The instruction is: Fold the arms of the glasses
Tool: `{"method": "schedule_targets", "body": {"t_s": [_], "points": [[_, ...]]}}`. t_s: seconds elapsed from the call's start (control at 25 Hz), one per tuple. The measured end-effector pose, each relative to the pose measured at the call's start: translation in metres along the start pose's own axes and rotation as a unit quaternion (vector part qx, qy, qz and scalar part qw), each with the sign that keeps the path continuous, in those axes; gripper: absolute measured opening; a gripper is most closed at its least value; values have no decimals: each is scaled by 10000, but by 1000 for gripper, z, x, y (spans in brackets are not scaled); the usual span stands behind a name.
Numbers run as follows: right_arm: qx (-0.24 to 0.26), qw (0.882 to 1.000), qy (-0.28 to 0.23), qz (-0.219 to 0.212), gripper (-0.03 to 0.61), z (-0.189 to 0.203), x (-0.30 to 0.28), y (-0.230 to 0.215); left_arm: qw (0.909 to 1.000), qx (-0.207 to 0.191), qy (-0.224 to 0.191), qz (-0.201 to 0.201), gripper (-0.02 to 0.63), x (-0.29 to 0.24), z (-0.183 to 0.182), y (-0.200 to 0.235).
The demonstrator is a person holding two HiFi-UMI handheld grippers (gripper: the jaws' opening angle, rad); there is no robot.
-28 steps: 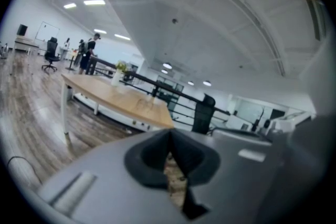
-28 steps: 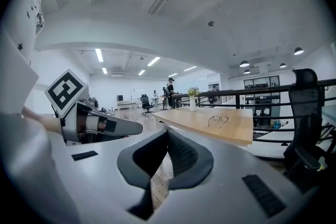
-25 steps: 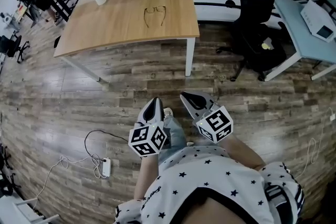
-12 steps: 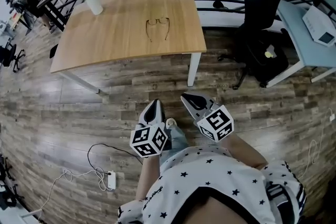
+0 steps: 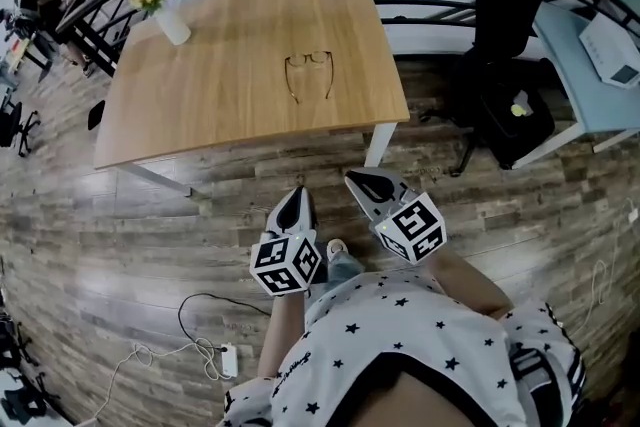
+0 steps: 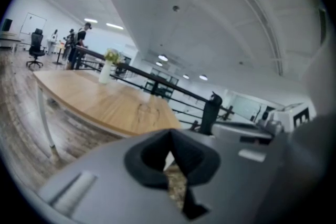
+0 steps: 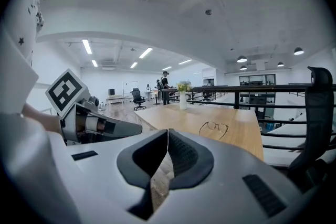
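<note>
- Wood-plank flooring lies under you, and the wooden table point(image 5: 230, 85) stands ahead, out of reach of both grippers.
- On it, nearer its right side, the glasses point(image 5: 309, 75) lie with both arms spread open, their tips toward you. A vase of flowers point(image 5: 165, 10) stands well apart at the far left corner.
- Your left gripper point(image 5: 294, 195) has its jaws pressed together with nothing between them. Your right gripper point(image 5: 357, 181) is likewise closed and empty.
- Folding has not begun; this reads as the approach step.
- Next you need to reach the table's near edge and part the jaws. Then steady the frame with one gripper and swing an arm inward with the other.
</note>
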State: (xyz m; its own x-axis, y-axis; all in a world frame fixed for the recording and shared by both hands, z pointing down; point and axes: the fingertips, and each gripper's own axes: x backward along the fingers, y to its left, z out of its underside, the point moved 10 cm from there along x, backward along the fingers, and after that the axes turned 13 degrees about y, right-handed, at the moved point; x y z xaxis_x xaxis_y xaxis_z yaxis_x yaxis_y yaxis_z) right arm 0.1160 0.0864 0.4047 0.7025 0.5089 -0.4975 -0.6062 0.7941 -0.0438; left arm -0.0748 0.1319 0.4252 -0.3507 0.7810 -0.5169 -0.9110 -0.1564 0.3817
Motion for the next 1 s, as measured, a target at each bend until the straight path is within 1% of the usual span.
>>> {"method": "schedule_targets", "body": {"t_s": [0.28,0.44,0.56,0.76,1.0], "points": [[-65,9996,-10,269,17,-23,-41,-20,9996,-181,144,164,6,-34,-38,32],[-102,9991,24,412,17,-32,-62,-30,9990,-263,209,278,6,-50,-53,50],[-106,9987,57,498,18,-39,-78,-37,9989,-297,258,271,6,-59,-61,62],[-34,9977,143,657,18,-50,-98,-48,9989,-207,290,318,6,-69,-73,80],[66,9965,402,726,18,-56,-117,-61,9988,-153,323,329,6,-82,-84,94]]}}
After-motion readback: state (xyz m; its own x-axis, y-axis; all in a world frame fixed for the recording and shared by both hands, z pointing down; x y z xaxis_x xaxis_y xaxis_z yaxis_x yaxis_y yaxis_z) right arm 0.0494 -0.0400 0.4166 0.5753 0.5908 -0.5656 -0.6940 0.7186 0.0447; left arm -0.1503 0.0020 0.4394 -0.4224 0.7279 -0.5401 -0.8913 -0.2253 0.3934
